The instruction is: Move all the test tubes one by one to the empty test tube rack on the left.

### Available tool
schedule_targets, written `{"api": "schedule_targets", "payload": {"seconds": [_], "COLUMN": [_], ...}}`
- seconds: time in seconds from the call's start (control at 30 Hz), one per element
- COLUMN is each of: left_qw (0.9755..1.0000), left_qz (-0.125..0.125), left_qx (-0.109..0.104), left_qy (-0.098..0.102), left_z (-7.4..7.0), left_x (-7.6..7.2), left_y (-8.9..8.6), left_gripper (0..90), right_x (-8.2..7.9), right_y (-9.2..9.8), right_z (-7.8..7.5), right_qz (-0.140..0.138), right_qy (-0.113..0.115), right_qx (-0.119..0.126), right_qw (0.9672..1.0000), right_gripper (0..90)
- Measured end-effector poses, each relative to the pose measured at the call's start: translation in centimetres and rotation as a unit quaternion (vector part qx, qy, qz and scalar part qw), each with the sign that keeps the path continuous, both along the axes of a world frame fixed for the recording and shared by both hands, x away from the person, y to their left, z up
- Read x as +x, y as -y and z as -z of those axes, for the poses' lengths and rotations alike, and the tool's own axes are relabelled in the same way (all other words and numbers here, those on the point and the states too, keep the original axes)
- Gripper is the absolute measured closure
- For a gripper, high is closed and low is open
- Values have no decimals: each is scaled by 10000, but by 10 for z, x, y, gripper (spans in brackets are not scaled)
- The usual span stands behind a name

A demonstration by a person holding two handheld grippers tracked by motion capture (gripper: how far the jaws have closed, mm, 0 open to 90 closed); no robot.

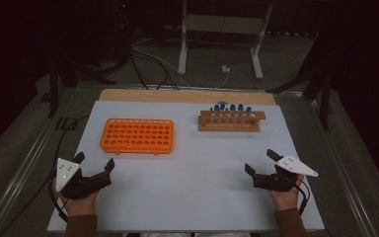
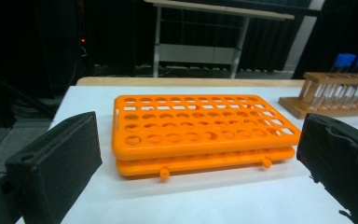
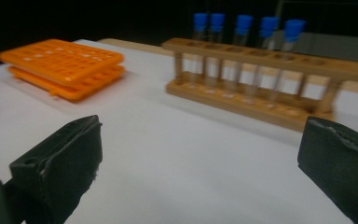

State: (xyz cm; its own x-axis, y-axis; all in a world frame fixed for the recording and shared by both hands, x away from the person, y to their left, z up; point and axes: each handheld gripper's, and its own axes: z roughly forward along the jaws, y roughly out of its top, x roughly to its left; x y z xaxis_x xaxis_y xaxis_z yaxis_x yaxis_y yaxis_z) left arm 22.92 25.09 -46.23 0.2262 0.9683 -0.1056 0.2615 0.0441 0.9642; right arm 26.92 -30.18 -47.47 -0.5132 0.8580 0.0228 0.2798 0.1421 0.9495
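Fingers: your left gripper (image 1: 94, 165) and right gripper (image 1: 260, 162) are both resting spread wide, grasping nothing.
White table (image 1: 192, 197): carrying everything.
Orange rack (image 1: 137, 135): lying at 1 o'clock of your left gripper, holes vacant.
Wooden rack (image 1: 231, 121): standing at 11 o'clock of your right gripper.
Blue-capped tubes (image 3: 242, 37): five, upright. Approaching one, be closing below its cap and lifting straight up.

The room lay dark, while overhead light fell brightly on the white desk (image 1: 187, 168). Soft shadows sat under the orange rack (image 2: 200, 126). The right gripper view was blurred, its nearest black jaws out of focus.
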Motion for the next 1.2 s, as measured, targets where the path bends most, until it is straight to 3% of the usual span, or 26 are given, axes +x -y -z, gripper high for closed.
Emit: {"api": "schedule_targets", "payload": {"seconds": [0.13, 0.27, 0.33, 0.57, 0.63, 0.73, 0.97, 1.2], "left_qw": [10000, 9999, 10000, 9999, 9999, 9999, 9997, 9996], "left_qz": [-71, -95, -56, 45, 51, 48, 194, 250], "left_qx": [-58, 76, 36, 82, 100, 92, 138, 5], "left_qy": [-20, -42, -23, -87, -108, -112, -105, -166], "left_z": [0, 1, 1, 3, 3, 3, 3, 7], "left_x": [-1, -2, -2, -2, -1, -1, -1, 1], "left_y": [-3, -1, -1, 2, 3, 2, 3, 2], "left_gripper": [5, 5, 5, 5, 5, 5, 5, 5], "right_x": [-1, 0, 4, 18, 28, 37, 54, 71], "right_y": [6, 8, 11, 14, 16, 15, 7, -3], "right_z": [-8, -16, -27, -47, -56, -61, -66, -68], "right_qz": [119, 228, 267, 256, 263, 256, 213, 158], "right_qy": [-11, 54, 71, 91, 101, 96, 154, 132], "right_qx": [80, 102, 234, 305, 447, 534, 422, 363], "right_qw": [9999, 9997, 9993, 9992, 9986, 9982, 9988, 9991], "right_gripper": [0, 0, 0, 0, 0, 0, 0, 7]}}
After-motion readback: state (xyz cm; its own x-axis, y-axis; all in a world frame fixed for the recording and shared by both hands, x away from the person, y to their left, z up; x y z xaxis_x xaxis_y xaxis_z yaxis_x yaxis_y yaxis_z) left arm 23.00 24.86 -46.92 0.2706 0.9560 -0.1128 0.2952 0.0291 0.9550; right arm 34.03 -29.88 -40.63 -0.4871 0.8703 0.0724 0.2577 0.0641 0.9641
